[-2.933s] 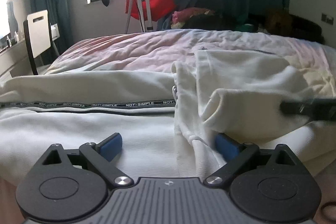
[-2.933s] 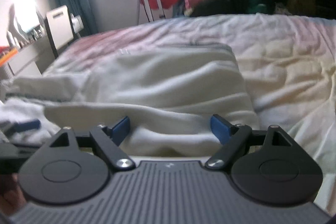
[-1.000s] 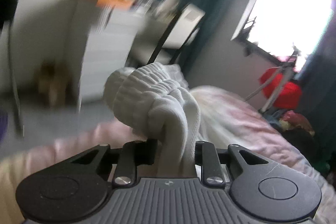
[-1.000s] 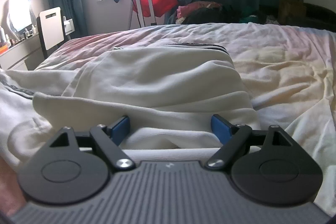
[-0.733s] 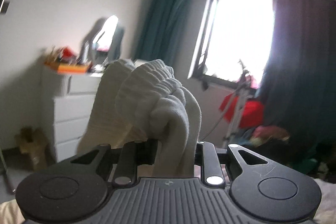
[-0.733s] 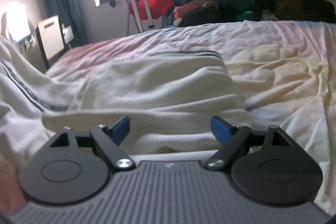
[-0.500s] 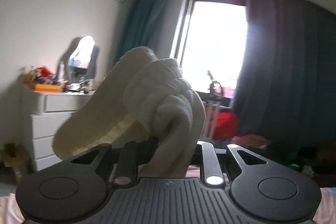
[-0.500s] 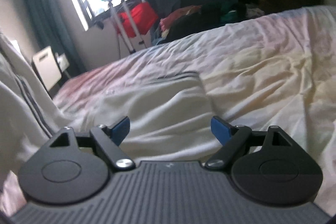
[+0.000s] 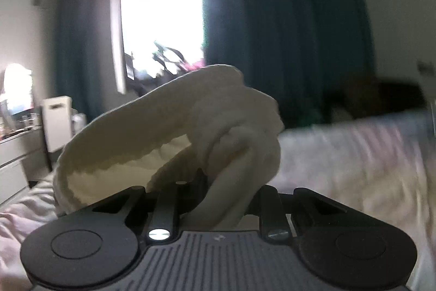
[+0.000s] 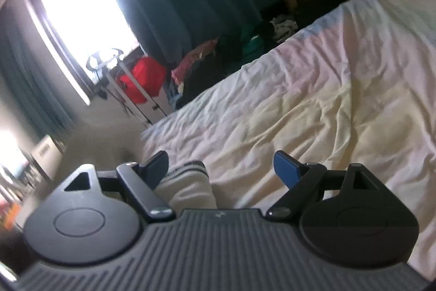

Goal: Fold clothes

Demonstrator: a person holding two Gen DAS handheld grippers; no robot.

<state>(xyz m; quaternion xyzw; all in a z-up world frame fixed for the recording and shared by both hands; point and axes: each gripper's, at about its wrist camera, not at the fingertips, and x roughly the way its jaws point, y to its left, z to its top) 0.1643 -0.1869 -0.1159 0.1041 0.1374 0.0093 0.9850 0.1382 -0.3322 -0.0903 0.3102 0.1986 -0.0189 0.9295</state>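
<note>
**White garment held aloft, fold not yet laid**

The left gripper [image 9: 218,198] was clamped tight on a bunched wad of the white garment [image 9: 190,132], its jaws drawn in close on the cloth. The cloth rose in a thick twisted knot in front of the camera, with a ribbed edge curling away to the left. It was lifted clear of the bed [image 9: 354,154], which showed only low in the frame. Nothing in either view showed a flat, squared-off stack, so the garment was judged mid-handling: gathered and raised, not smoothed down.

The right gripper [image 10: 220,168] stood wide open, its blue pads well apart and gripping nothing. A piece of white cloth with a dark-striped ribbed band [image 10: 188,182] lay just beside its left finger; whether it touched could not be told. Beyond it stretched the wrinkled pale sheet [image 10: 313,100].

The left tool pointed roughly level, towards the window [image 9: 160,26] and curtains. The right tool was rolled sideways, so the bed ran on a slant through its view.
</note>
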